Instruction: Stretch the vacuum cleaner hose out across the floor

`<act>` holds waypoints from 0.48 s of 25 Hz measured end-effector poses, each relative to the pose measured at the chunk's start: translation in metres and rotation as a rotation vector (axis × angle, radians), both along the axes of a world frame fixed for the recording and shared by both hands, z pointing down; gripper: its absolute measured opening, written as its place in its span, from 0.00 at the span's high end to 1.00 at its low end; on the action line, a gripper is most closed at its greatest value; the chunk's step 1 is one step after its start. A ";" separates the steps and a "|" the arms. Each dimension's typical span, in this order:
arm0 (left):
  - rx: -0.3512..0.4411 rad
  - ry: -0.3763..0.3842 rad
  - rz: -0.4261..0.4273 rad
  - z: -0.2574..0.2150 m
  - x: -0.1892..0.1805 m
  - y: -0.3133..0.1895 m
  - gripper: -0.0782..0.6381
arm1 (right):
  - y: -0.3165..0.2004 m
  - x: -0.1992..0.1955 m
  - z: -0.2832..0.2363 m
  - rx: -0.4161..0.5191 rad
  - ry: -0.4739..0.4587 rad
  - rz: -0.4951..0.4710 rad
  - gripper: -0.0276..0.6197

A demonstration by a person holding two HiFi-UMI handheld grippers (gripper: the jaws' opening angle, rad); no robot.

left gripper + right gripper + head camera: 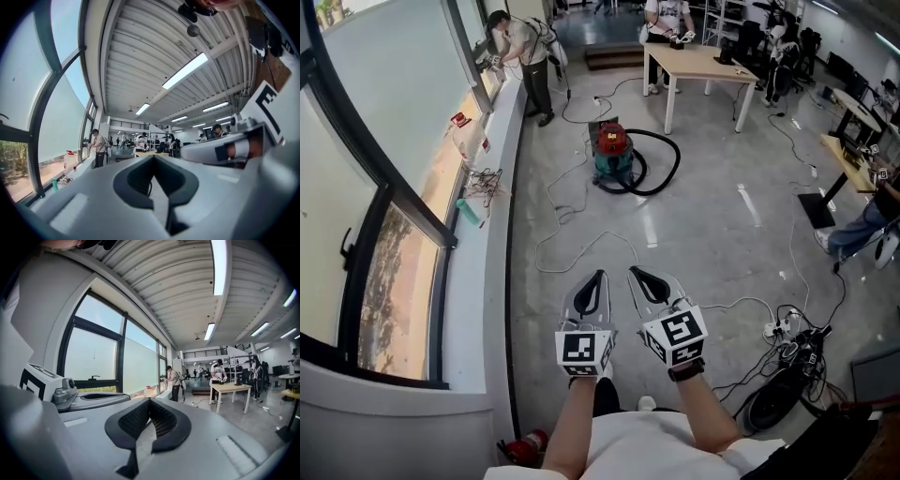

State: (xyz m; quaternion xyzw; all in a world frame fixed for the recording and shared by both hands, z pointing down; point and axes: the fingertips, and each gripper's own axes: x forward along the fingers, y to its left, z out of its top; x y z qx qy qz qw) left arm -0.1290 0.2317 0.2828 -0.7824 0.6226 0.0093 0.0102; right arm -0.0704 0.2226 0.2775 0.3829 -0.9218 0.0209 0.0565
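The vacuum cleaner (612, 153), with a red top and a teal body, stands on the grey floor well ahead of me. Its black hose (664, 169) lies in a loop on its right side. Both grippers are held out level in front of me, side by side and far short of the vacuum. My left gripper (599, 276) is shut with nothing in it, and the same shows in the left gripper view (153, 157). My right gripper (635, 273) is shut and empty too, as in the right gripper view (149, 400). The vacuum is hidden in both gripper views.
A long window sill (501, 197) with small items runs along the left. White cables (581, 246) snake over the floor between me and the vacuum. A power strip with plugs (780, 329) lies at right. A wooden table (701, 64) and several people stand beyond.
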 end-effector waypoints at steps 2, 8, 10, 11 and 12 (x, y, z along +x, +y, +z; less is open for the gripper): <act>0.038 0.004 0.014 -0.016 -0.017 -0.021 0.89 | -0.022 -0.015 -0.013 0.035 0.014 0.018 0.96; 0.089 0.018 0.025 -0.033 -0.072 -0.061 0.89 | -0.062 -0.065 -0.034 0.094 0.007 0.046 0.96; 0.075 0.033 0.026 -0.026 -0.090 -0.073 0.89 | -0.070 -0.082 -0.028 0.087 0.012 0.045 0.96; 0.069 0.039 0.025 -0.022 -0.098 -0.079 0.89 | -0.074 -0.090 -0.023 0.081 0.019 0.043 0.96; 0.063 0.046 0.024 -0.018 -0.105 -0.085 0.89 | -0.078 -0.097 -0.018 0.073 0.030 0.041 0.96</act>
